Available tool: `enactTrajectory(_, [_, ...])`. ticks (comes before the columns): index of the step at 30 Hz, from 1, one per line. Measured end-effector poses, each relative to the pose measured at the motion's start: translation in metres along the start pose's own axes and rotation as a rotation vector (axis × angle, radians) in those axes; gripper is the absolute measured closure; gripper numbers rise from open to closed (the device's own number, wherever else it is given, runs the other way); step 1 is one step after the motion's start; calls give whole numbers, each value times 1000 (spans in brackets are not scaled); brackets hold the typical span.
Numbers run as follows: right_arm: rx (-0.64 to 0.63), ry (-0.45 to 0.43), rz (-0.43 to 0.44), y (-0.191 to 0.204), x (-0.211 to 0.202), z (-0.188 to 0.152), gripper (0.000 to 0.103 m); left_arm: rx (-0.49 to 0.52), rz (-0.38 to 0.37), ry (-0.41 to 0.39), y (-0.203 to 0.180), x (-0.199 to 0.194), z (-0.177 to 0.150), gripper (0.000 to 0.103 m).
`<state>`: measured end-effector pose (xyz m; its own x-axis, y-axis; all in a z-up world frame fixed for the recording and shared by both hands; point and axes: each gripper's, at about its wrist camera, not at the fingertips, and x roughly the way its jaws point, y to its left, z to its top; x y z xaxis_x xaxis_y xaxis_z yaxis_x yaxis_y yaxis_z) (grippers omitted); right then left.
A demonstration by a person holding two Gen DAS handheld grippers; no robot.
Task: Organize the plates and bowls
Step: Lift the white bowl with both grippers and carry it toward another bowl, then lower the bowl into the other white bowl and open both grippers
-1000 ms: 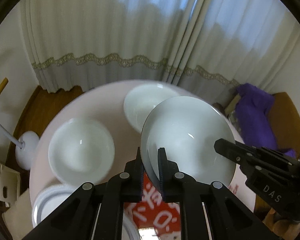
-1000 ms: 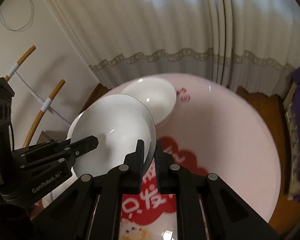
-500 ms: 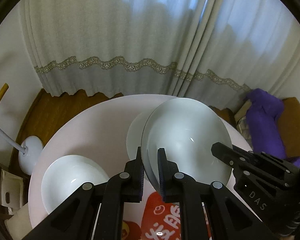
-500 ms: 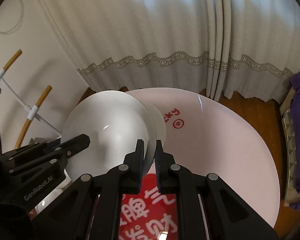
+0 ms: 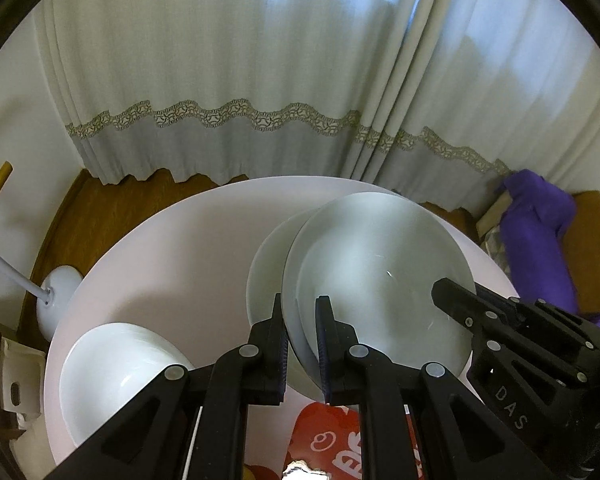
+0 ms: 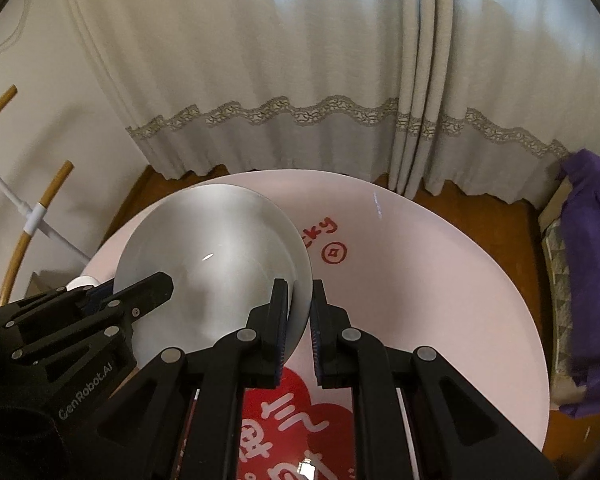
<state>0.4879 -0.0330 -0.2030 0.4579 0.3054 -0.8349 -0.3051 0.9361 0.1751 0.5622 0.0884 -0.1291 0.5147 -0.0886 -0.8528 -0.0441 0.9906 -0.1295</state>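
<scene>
Up above the pink table (image 6: 440, 280), both grippers pinch one white bowl (image 5: 380, 280) by its rim, left gripper (image 5: 300, 344) and right gripper (image 6: 299, 328) closed tight. Only the right view shows red "cky" (image 6: 320, 230) on the table; only the left shows another bowl (image 5: 116, 376) near the left edge.

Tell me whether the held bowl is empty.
Empty: the bowl, gripped at opposite rims by left gripper and right gripper, shows bare white interior.

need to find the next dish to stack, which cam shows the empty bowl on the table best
The left wrist view. The empty bowl sits in plain sight at the table's left edge, left of the left gripper. The right wrist view does not show it: the held bowl and the other gripper cover that side.
</scene>
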Motion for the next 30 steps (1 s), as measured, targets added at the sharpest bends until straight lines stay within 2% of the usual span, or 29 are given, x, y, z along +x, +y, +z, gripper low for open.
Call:
enactTrajectory(6, [16, 24, -22, -1, 8, 3, 91, -2, -12, 5, 4, 4, 1, 94])
enactTrajectory(18, [47, 44, 11, -5, 21, 5, 90, -21, -22, 32, 12, 14, 3, 93])
enactTrajectory(30, [51, 40, 5, -1, 21, 5, 92, -20, -46, 18, 26, -7, 1, 88])
